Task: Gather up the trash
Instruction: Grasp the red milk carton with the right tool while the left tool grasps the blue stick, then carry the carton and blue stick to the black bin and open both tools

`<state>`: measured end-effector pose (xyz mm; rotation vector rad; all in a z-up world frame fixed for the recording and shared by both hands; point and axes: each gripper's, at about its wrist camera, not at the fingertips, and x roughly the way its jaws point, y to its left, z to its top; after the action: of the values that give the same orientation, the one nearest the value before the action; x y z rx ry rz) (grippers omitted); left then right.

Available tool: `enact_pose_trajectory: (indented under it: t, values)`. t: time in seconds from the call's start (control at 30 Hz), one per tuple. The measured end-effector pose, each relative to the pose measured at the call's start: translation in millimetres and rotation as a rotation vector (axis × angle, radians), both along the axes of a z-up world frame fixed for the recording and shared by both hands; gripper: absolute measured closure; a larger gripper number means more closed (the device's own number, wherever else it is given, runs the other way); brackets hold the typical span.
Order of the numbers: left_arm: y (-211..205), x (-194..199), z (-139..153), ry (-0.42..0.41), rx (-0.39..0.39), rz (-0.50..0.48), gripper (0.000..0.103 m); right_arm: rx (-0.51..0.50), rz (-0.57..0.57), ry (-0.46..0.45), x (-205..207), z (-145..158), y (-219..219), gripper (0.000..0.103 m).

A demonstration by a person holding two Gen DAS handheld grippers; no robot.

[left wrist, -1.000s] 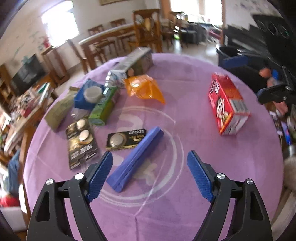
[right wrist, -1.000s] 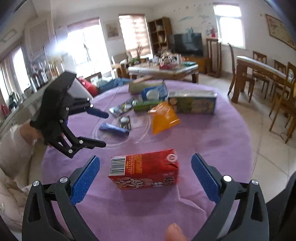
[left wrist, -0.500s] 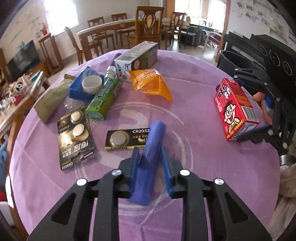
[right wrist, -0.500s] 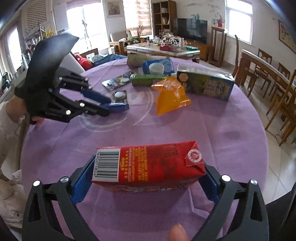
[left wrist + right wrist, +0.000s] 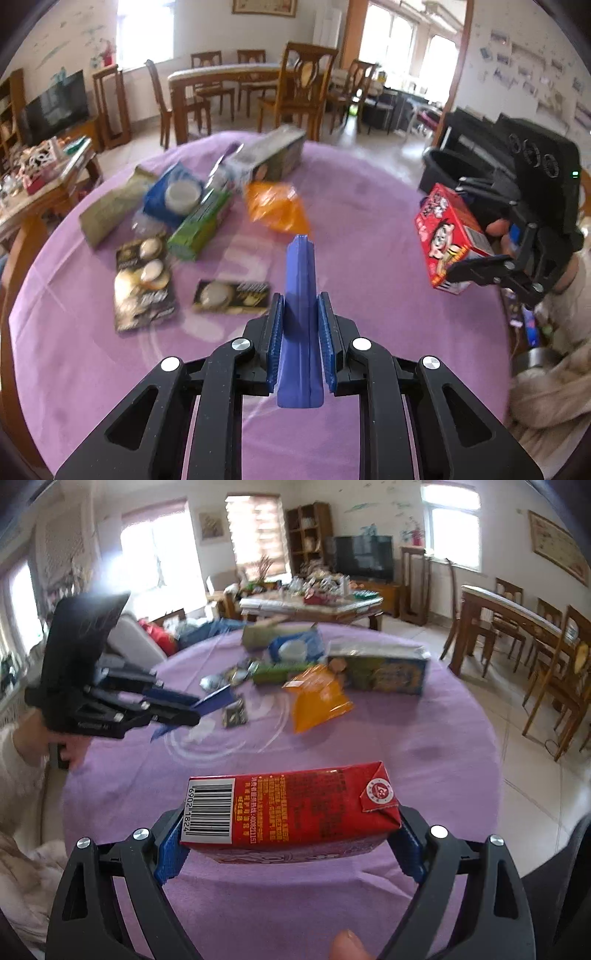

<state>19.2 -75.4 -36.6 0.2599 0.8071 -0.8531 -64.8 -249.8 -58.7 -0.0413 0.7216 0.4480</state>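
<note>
The left tool point(image 5: 301, 325) pinches the flat blue wrapper point(image 5: 301, 280) lengthwise, clear of the tabletop point(image 5: 369, 206); it looks light and limp. The right tool point(image 5: 290, 843) clamps the stiff red carton point(image 5: 291, 805) by its ends, probably crushable if empty.

Your battery cards point(image 5: 144, 280) and the orange packet point(image 5: 275, 210) are smeared by motion blur, so their print is unreadable. The red carton point(image 5: 295, 805) hides both right pads' faces.

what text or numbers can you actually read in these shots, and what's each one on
"6902 1824" beside the barcode on the red carton in the right gripper.
Carton's yellow print: too small to read.
Battery cards, green box: blurred, unreadable.
</note>
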Motion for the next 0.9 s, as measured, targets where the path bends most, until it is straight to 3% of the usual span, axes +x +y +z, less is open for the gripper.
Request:
enact_pose_trajectory:
  t: [0.2,0.43,0.67,0.9]
  values:
    - [-51,-10,23,-0.032,-0.051,-0.065,0.084,0.083,-0.151,-0.076,-19,25,-58,0.015]
    - [-148,-18,43,-0.003,-0.177,-0.196,0.084,0.177,-0.408,-0.137,-52,38,-156,0.015]
    - [-256,-39,42,0.039,-0.223,-0.333,0.084,0.22,-0.649,-0.113,-87,20,-246,0.015]
    - [-351,-50,20,0.101,-0.222,-0.409,0.084,0.239,-0.769,-0.082,-110,-4,-292,0.015]
